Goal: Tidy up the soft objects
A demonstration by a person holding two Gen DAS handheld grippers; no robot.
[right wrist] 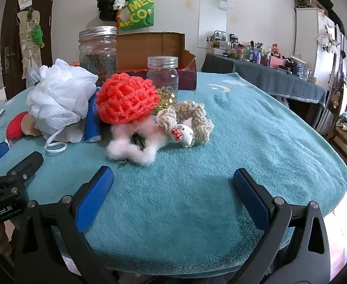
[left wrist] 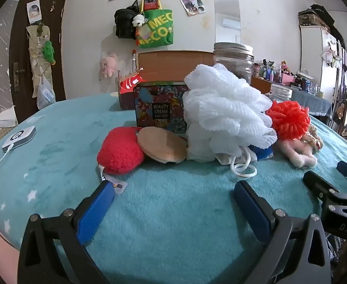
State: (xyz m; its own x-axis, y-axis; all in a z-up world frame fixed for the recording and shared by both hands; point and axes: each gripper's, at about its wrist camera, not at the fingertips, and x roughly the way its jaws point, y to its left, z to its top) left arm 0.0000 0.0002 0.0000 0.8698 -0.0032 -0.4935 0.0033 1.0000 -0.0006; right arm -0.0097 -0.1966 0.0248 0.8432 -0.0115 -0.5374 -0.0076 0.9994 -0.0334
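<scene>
A white mesh bath pouf (left wrist: 225,116) (right wrist: 60,99) sits mid-table with its white cord loop (left wrist: 243,168) in front. Left of it lie a red knitted sponge (left wrist: 120,151) (right wrist: 16,126) and a tan round pad (left wrist: 165,145). Right of it are an orange mesh pouf (left wrist: 288,119) (right wrist: 126,98), a fluffy pink scrunchie (right wrist: 133,144) (left wrist: 296,152) and a beige crocheted scrunchie with a cat charm (right wrist: 187,124). My left gripper (left wrist: 173,191) is open and empty, short of the red sponge. My right gripper (right wrist: 173,177) is open and empty, short of the scrunchies.
A teal towel (left wrist: 173,213) covers the table. Behind the soft things stand a patterned tin (left wrist: 160,108), an open cardboard box (right wrist: 154,47), a tall jar (right wrist: 97,52) and a small jar (right wrist: 163,75). A white device with a cable (left wrist: 19,138) lies at the left.
</scene>
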